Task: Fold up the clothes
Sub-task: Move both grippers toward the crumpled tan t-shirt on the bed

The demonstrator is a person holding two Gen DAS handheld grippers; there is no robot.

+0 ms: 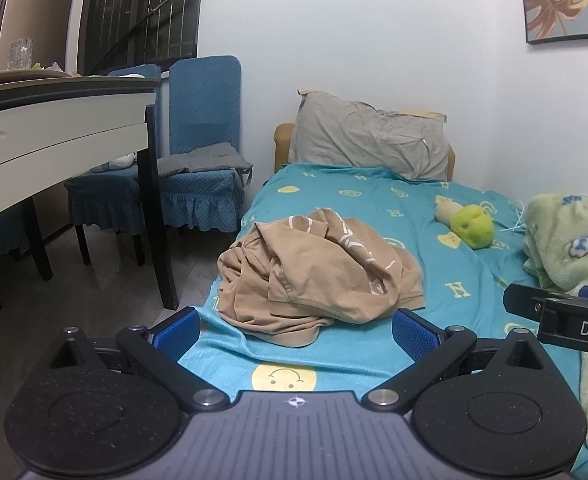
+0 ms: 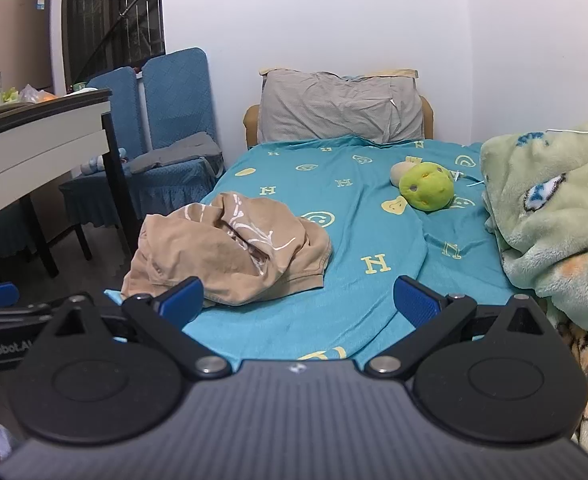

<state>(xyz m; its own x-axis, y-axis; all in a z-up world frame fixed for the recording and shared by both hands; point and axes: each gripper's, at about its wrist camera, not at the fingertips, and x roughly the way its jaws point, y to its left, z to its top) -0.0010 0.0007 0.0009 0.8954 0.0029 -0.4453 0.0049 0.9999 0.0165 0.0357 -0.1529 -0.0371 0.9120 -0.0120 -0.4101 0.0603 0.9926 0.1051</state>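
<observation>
A crumpled tan garment (image 1: 314, 268) with white print lies in a heap on the teal bedsheet (image 1: 374, 204), near the bed's left edge. My left gripper (image 1: 296, 332) is open just short of it, blue pads wide apart with nothing between them. In the right wrist view the tan garment (image 2: 230, 248) sits ahead and to the left. My right gripper (image 2: 300, 304) is open too, its left pad (image 2: 182, 300) close to the garment's near hem; whether it touches is unclear. The right gripper's body (image 1: 566, 316) shows at the left view's right edge.
A grey pillow (image 1: 370, 144) leans at the bed's head. A green plush toy (image 2: 424, 186) lies mid-bed on the right. A pale green fleece blanket (image 2: 554, 220) is piled along the right side. Left of the bed stand a white table (image 1: 54, 132) and blue-covered chairs (image 1: 202, 148).
</observation>
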